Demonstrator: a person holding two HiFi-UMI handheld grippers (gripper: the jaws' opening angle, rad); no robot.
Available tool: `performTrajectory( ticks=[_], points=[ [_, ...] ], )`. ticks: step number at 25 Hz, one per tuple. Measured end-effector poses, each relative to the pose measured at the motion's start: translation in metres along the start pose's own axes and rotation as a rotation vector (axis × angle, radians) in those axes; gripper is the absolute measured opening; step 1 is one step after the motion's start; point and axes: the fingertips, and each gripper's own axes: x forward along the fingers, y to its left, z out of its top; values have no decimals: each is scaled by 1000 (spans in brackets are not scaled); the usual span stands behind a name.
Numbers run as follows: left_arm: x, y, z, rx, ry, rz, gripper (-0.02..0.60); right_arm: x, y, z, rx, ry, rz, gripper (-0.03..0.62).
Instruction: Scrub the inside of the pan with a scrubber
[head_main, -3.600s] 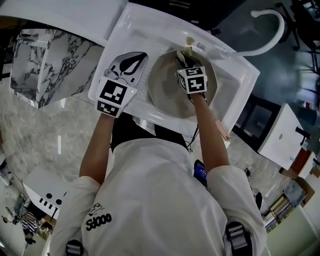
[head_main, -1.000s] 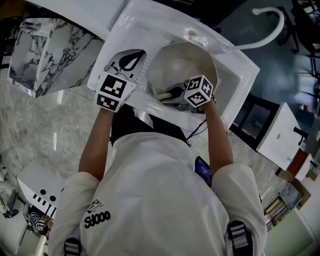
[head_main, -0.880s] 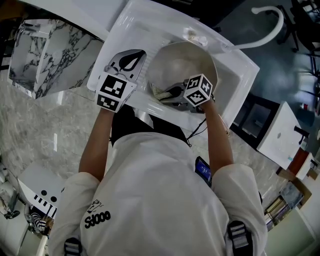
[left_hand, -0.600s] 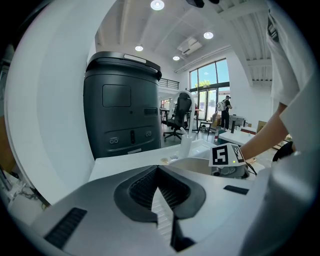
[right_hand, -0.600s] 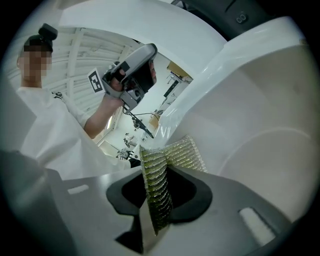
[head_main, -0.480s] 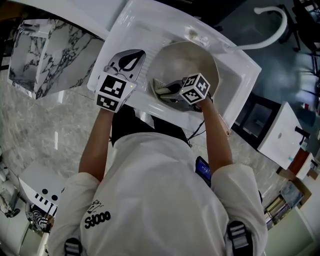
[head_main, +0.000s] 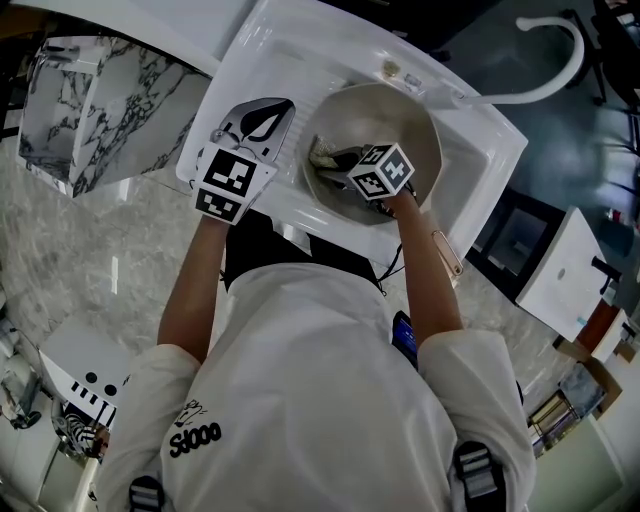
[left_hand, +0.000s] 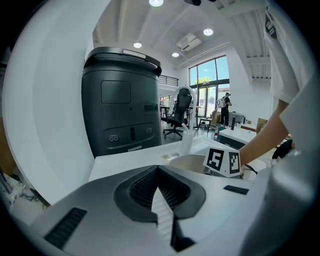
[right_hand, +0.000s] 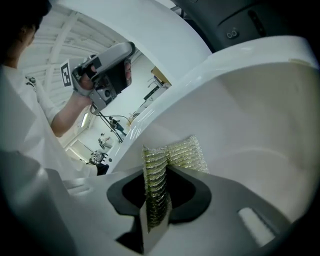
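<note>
1. We see a round, pale grey metal pan (head_main: 400, 115) sitting in the basin of a white moulded sink (head_main: 262, 55), filling most of it.
2. Its inside is smooth and matt, a dull off-white, curving up from a flat bottom to a plain rim (right_hand: 260, 55).
3. We hold the right gripper (head_main: 335, 160) down inside the pan, at the pan's left side in the head view.
4. Its jaws are clamped on a yellowish, glittering mesh scrubber (right_hand: 167, 160). One fold stands upright between the jaws, and the rest spreads out past them against the pan's inner wall.
5. In the head view the scrubber (head_main: 322, 155) shows as a pale wad just beside the pan's left wall.
6. We keep the left gripper (head_main: 258, 125) over the sink's flat left ledge, just beside the pan and apart from it.
7. Its jaws are pressed together with nothing between them (left_hand: 162, 197).
8. A white curved tap (head_main: 545, 60) arches beyond the sink's far right corner.
</note>
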Motion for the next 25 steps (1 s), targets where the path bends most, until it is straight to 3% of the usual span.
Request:
performTrajectory(
  ticks=[8, 15, 18, 22, 25],
  points=[
    [-1, 1, -5, 4, 20, 8, 5, -5, -37, 31, 18, -115, -169, 89],
    [1, 0, -4, 9, 24, 1, 5, -39, -84, 47, 42, -163, -387, 87],
    [2, -2, -3, 14, 23, -4, 5, -57, -101, 46, 8, -125, -470, 86],
    [3, -5, -2, 18, 21, -9, 5, -78, -115, 37, -128, 6, -563, 86],
    [2, -6, -3, 19, 22, -8, 5, -96, -120, 38, -185, 30, -622, 84]
  ],
)
